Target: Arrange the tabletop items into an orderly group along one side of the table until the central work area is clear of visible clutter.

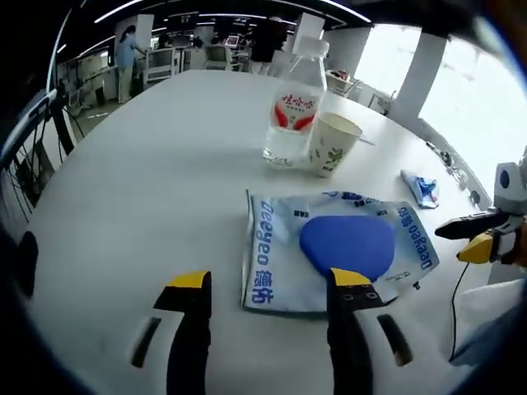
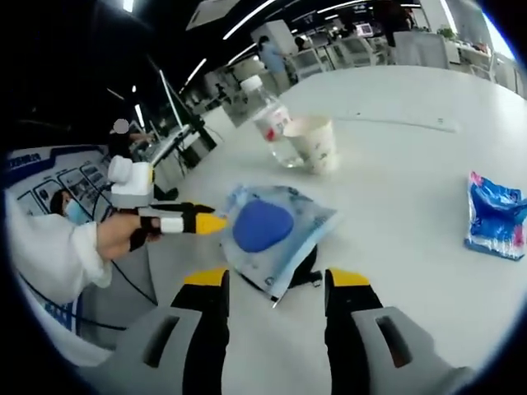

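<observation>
My left gripper [image 1: 268,290] has its black, yellow-tipped jaws spread wide over the white tabletop [image 1: 140,189], holding nothing; its right tip overlaps the near edge of the round blue pad [image 1: 347,244], though I cannot tell if it touches. That pad lies on a flat, glossy pale-blue plastic packet with blue lettering [image 1: 280,247], which sits just ahead of and between the jaws, slightly toward the right one. Beyond the packet stand a clear plastic water bottle with a red-and-white label and white cap [image 1: 295,107] and a white paper cup printed with green leaves [image 1: 333,142], the cup just beside the bottle, both upright. A small crumpled blue-and-white wrapper [image 1: 421,188] lies well apart, toward the table's right edge. My right gripper [image 2: 275,284] is also wide open and empty, hovering over the packet's near corner; from it the packet [image 2: 306,224] looks slack and wrinkled, the blue pad [image 2: 262,225] smooth and domed. In the right gripper view the left gripper [image 2: 210,222] comes in from the left, held by my hand [image 2: 119,234] in a white sleeve, its yellow tip just beside the packet's edge. The bottle [image 2: 270,123] and cup [image 2: 315,144] stand farther back; the crumpled wrapper [image 2: 494,216] lies off to the right.
</observation>
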Available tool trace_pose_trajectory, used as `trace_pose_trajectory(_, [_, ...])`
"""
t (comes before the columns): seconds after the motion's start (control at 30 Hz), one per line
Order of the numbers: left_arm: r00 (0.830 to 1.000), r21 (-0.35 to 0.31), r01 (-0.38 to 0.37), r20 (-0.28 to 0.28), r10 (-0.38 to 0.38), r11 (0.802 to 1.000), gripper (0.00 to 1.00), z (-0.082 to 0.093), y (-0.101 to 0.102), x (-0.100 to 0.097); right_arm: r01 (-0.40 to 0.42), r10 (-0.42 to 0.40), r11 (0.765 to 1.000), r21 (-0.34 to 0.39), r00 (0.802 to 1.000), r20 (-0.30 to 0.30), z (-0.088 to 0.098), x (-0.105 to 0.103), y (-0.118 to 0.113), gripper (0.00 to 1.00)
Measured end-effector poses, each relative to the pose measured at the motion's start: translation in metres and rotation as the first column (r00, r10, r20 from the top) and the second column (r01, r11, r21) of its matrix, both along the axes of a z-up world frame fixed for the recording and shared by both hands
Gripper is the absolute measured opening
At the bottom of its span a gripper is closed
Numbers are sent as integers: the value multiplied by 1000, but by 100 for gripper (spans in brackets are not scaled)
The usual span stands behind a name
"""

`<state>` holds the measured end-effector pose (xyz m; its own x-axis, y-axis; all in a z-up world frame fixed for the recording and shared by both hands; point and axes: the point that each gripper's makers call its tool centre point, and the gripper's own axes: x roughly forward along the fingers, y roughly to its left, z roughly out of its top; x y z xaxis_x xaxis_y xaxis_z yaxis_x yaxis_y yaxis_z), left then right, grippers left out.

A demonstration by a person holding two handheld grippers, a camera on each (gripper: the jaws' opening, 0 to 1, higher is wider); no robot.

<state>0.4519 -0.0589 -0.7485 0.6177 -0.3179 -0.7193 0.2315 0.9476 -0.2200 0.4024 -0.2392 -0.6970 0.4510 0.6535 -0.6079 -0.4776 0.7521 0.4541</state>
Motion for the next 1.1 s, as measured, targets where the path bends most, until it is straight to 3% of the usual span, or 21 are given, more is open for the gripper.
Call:
trace_pose_trajectory(0.27, [1000,-60,-20,-21,19,998,36,-4,-4,-1,-27,27,1000,8,1000,-6,-5,1,17,31])
trace_pose_trajectory(0.43, [999,-39,-31,-21,30,999,33,-5,1,-1,-25,25,999,-24,999,-24,-14,-1,15,23])
trace_pose_trajectory(0.7, [999,-25,-33,-28,32,999,15,-3,2,-5,7,-9,999,-39,997,-72,-31,0,11,18])
trace_pose_trajectory(0.77, [999,-19,-34,-31,33,999,10,-4,3,-7,21,-25,998,-55,997,-79,-35,0,8,9])
trace_pose_trajectory(0.87, [999,-19,-37,-26,36,999,1,0,4,-9,47,-48,999,-18,994,-100,-32,1,8,4])
trace_pose_trajectory(1.0, [1000,-15,-19,-2,19,1000,0,3,1,-7,42,-44,998,-35,997,-65,-28,4,6,1])
trace_pose_trajectory(1.1, [999,-9,-8,37,9,1000,0,10,0,-3,72,-72,997,-1,995,-67,-23,8,2,0])
